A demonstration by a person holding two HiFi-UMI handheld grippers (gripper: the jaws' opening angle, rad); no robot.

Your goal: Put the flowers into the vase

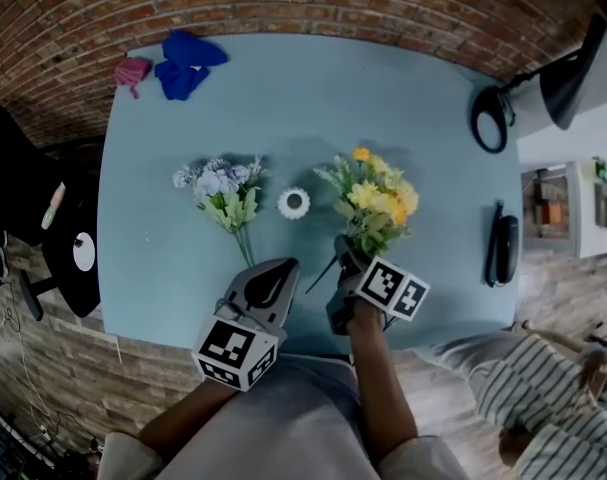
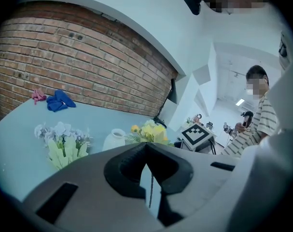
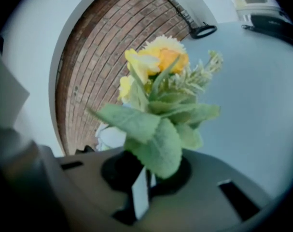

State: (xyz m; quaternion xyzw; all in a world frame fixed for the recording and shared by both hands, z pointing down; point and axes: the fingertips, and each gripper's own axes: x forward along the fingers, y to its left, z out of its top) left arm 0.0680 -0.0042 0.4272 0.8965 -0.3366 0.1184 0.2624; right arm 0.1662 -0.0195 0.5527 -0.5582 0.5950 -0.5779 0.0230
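1. While the white vase [image 1: 294,203] stood empty in the middle of the bench [image 1: 313,98], neither bunch of flowers had gone into it, so I judged the task barely begun.
2. The right gripper [image 1: 345,253] had its fingers clamped on the stem of the yellow bunch [image 1: 378,200], low among the leaves. The blossoms pointed away from the person, just right of the vase and apart from it.
3. The blue-and-white bunch [image 1: 223,190] lay flat on the bench just left of the vase. Nothing gripped it, and its stem end pointed toward the left gripper [image 1: 283,268].
4. The left gripper was held near the bench's near edge. Its fingers were drawn together to a thin slit and gripped nothing that could be made out.
5. What remained, as I judged it, was nearly everything. The yellow bunch had to be carried over the vase mouth, its stem lowered in and let go. The blue-and-white bunch then had to be picked up and set in too.
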